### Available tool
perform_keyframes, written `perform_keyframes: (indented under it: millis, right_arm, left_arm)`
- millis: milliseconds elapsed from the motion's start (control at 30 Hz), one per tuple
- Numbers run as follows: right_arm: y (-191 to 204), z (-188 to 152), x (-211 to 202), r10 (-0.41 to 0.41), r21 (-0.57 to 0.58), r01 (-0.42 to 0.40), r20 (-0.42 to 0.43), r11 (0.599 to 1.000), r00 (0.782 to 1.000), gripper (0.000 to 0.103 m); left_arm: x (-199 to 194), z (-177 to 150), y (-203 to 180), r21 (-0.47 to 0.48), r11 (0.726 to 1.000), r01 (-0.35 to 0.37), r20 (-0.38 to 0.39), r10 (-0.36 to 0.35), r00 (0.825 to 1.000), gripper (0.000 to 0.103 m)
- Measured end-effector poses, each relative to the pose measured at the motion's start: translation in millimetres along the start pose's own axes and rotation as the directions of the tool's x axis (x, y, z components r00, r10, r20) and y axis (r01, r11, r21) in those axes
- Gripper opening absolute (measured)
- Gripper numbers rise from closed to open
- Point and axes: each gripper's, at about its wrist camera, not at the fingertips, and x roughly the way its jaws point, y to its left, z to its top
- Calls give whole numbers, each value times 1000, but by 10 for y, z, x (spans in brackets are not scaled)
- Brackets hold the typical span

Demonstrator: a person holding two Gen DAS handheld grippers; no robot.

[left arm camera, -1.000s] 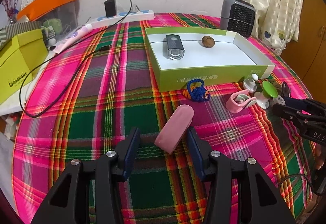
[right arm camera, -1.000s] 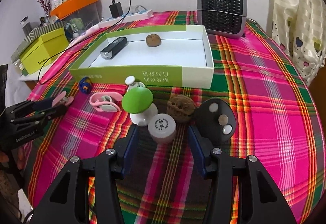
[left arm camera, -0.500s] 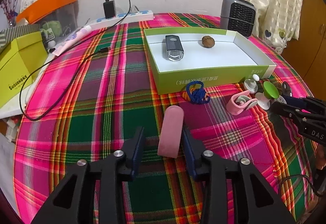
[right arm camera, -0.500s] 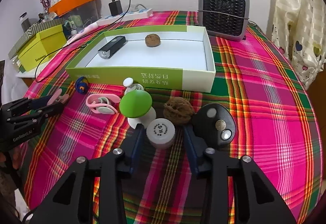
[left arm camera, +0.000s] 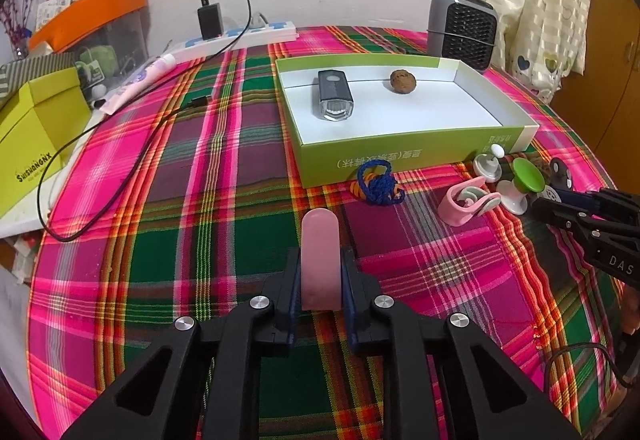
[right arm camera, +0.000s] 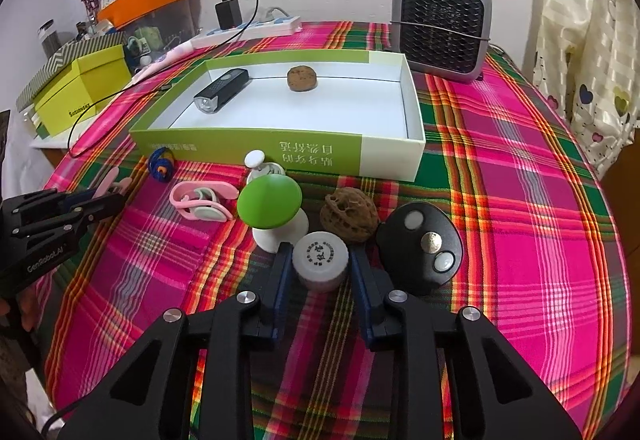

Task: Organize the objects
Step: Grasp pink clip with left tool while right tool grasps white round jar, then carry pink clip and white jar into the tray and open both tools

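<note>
My left gripper is shut on a pink oblong case that lies on the plaid cloth. My right gripper has its jaws close around a small white round jar, both pads at or nearly at its sides. A green box lid, also in the right wrist view, holds a black bike light and a brown nut. A green mushroom toy, a walnut and a black oval remote crowd the jar.
A blue cord bundle, a pink clip and a white knob lie before the box. A grey fan heater stands behind. A black cable, a power strip and yellow boxes sit left.
The left jaws closed on the pink case, which turned to lie straight between them. The right jaws narrowed around the white jar and moved forward onto it.
</note>
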Motion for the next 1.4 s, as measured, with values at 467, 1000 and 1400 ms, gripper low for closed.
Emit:
perform_keyframes:
  millis: [467, 1000, 1400]
  right_arm:
    - [0, -9, -18, 5, 5, -5, 4, 1000, 1000, 29]
    - [-6, 85, -168, 17, -3, -17, 42, 1000, 999, 29]
    - [-24, 299, -244, 37, -19, -36, 75, 999, 997, 29]
  left_arm:
    - [-17, 6, -37, 0, 1000, 3, 3, -2, 1000, 16]
    - [-201, 146, -93, -4, 1000, 30, 38, -30, 999, 16]
    - [-224, 379, -228, 20, 998, 54, 65, -55, 996, 16]
